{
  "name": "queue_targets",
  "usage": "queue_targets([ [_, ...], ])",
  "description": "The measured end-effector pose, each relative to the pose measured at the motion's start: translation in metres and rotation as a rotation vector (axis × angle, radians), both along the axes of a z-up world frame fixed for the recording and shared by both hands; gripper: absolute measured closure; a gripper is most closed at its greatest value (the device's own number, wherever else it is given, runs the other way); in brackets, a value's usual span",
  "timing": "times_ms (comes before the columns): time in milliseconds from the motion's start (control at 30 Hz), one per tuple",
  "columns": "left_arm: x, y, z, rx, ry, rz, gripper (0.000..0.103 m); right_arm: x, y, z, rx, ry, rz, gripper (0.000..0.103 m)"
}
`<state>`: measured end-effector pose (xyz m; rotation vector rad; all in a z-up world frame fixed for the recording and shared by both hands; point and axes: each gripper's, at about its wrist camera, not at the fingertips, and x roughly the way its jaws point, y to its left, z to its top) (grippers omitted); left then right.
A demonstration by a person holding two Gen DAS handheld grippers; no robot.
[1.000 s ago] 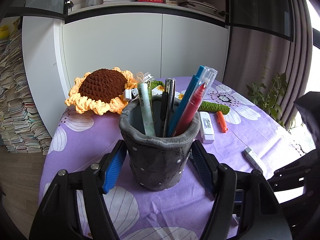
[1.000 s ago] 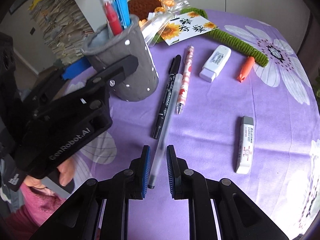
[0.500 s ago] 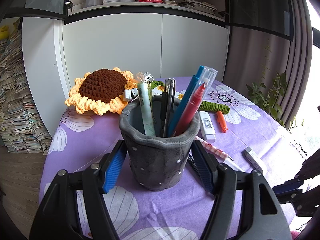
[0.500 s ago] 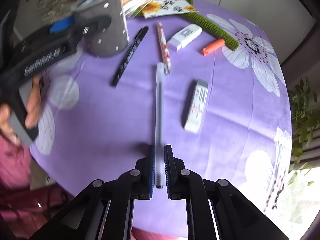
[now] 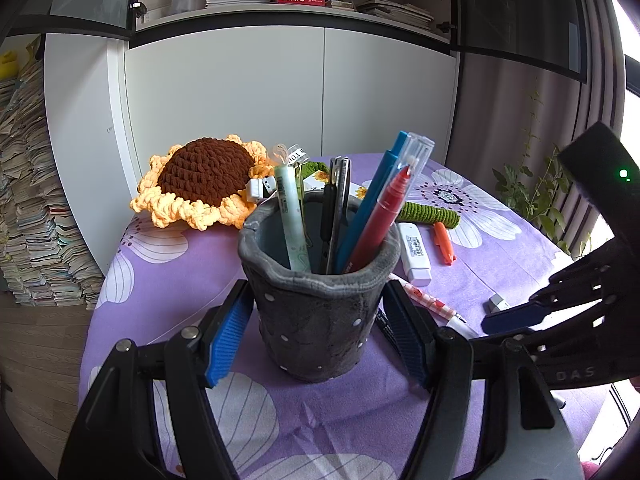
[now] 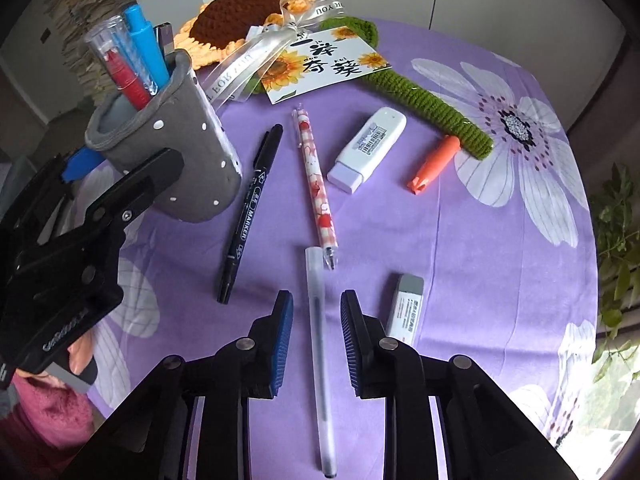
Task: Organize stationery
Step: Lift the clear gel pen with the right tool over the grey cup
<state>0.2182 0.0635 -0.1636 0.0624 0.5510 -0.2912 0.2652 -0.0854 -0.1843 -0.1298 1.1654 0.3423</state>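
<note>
Fingers, right gripper: just opened, clear pen loose between them on purple cloth, lower centre; left gripper: clamped on grey pen cup (several pens inside), frame centre

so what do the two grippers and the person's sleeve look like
Both grippers are black linkage frames with silver pivot screws and ribbed blue finger pads. The left gripper has white lettering on its body; the right gripper shows a green light. The sleeve is pink and fuzzy.
</note>
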Motion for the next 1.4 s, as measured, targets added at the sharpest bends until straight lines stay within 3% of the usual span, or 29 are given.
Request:
queue_targets([
  [233, 0.000, 0.000, 0.000, 0.000, 0.000, 0.000, 0.037, 0.011, 0.016, -0.010, -0.014, 0.004, 0.010, 0.079],
  [400, 0.000, 0.000, 0.000, 0.000, 0.000, -0.001, 0.037, 0.012, 0.022, -0.008, -0.028, -0.017, 0.007, 0.092],
  [567, 0.000, 0.000, 0.000, 0.000, 0.000, -0.001, 0.037, -0.004, 0.013, 0.015, 0.021, -0.076, 0.007, 0.092],
  [933, 0.000, 0.000, 0.000, 0.000, 0.001, -0.001, 0.037, -0.070, 0.010, 0.138, 0.215, -0.406, 0.059, 0.093],
  [1100, 0.000, 0.000, 0.000, -0.001, 0.001, -0.001, 0.037, -0.070, 0.013, 0.184, 0.312, -0.578, 0.064, 0.093],
  [1200, 0.001, 0.000, 0.000, -0.001, 0.001, -0.001, 0.037, -0.057, 0.017, 0.196, 0.379, -0.643, 0.056, 0.093],
  [1400, 0.004, 0.001, -0.002, -0.014, 0.018, -0.004, 0.036, -0.027, 0.035, 0.184, 0.464, -0.707, 0.085, 0.093],
])
